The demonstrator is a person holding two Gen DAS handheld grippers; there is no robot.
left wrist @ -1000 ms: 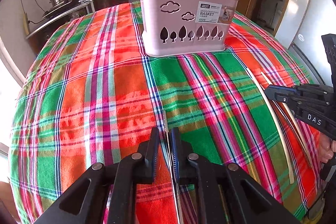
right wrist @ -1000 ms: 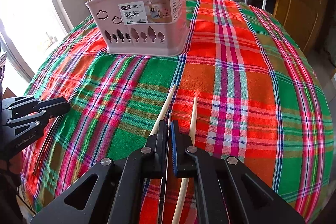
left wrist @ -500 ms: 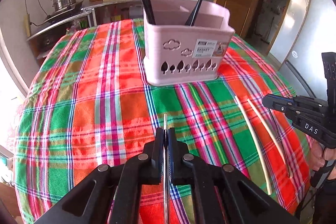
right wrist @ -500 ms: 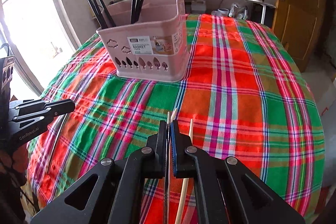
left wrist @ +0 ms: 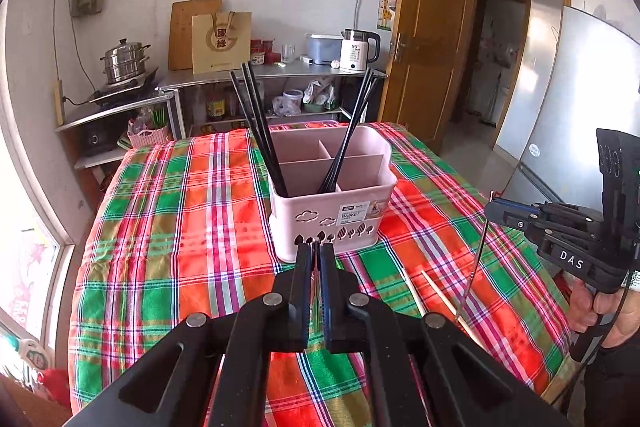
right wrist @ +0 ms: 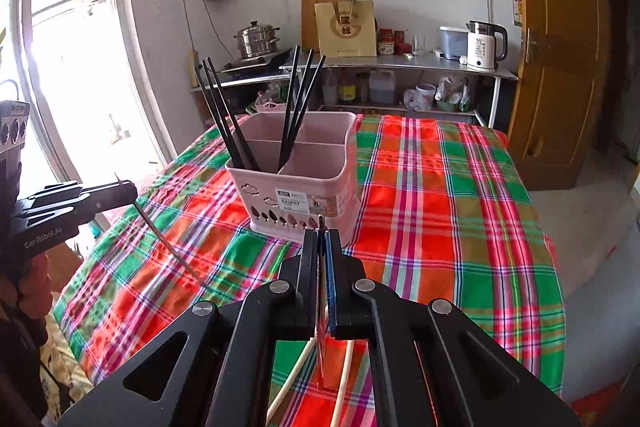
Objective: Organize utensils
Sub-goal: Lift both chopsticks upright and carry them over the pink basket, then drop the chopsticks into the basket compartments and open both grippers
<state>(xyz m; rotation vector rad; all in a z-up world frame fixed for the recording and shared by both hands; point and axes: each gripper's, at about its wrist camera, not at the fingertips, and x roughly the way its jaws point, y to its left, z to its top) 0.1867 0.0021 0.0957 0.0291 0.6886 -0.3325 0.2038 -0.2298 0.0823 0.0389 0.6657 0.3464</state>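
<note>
A pink divided utensil basket stands on the plaid tablecloth and holds black chopsticks in two compartments. My left gripper is shut on a thin metal chopstick, which also shows in the right wrist view hanging down from it. My right gripper is shut on another thin metal chopstick. Both are lifted above the table, short of the basket. Two pale chopsticks lie on the cloth.
The plaid tablecloth covers the whole table. Behind it stand a metal shelf with a kettle, a steamer pot and a paper bag. A wooden door is at the right.
Both grippers have risen from the cloth, each lifting a thin metal chopstick, and pulled back, so the basket looks smaller and lower.
</note>
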